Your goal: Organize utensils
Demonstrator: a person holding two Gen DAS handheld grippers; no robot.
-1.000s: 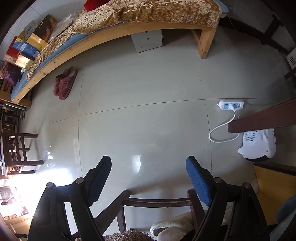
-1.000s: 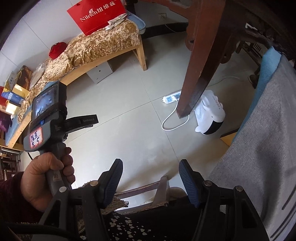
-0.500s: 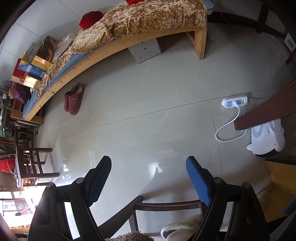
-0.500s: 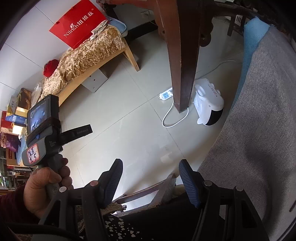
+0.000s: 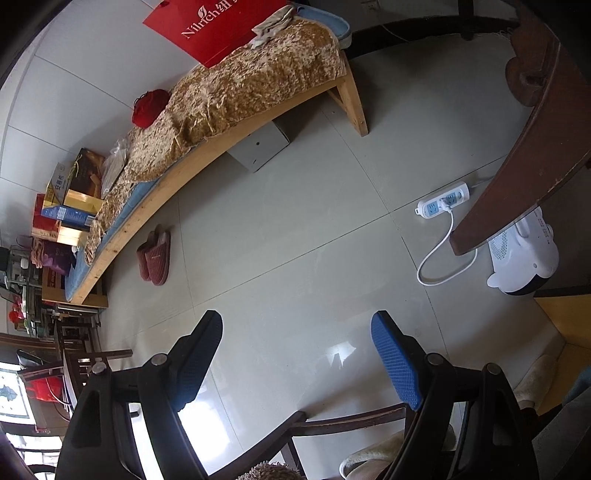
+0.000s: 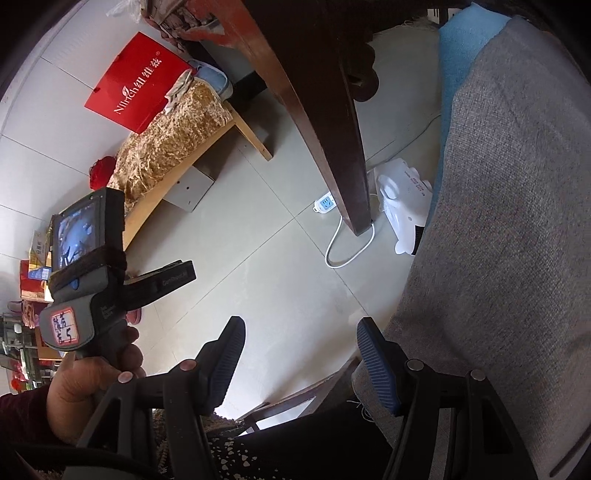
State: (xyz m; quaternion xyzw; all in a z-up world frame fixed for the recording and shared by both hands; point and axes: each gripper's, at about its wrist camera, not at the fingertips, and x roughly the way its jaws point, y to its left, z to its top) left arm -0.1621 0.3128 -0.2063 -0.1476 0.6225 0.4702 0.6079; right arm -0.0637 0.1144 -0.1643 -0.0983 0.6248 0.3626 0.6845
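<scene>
No utensils show in either view. My left gripper [image 5: 295, 325] is open and empty, its blue pads wide apart, pointing down at the tiled floor. My right gripper [image 6: 301, 325] is open and empty too, above the floor beside a grey cloth [image 6: 498, 240]. In the right wrist view the left gripper's body [image 6: 85, 280] with its small screen is held in a hand at the left.
A dark wooden table leg [image 6: 332, 129] rises just ahead, also in the left wrist view [image 5: 517, 177]. A white power strip [image 5: 443, 201] and a white heater [image 5: 521, 254] lie on the floor. A wooden bench [image 5: 229, 110] with a gold cover, slippers [image 5: 155, 254] and a red bag [image 5: 214, 26] stand behind.
Both grippers have tilted upward, so the bench, the red bag and the table leg have come further into view. Both grippers stay open and empty.
</scene>
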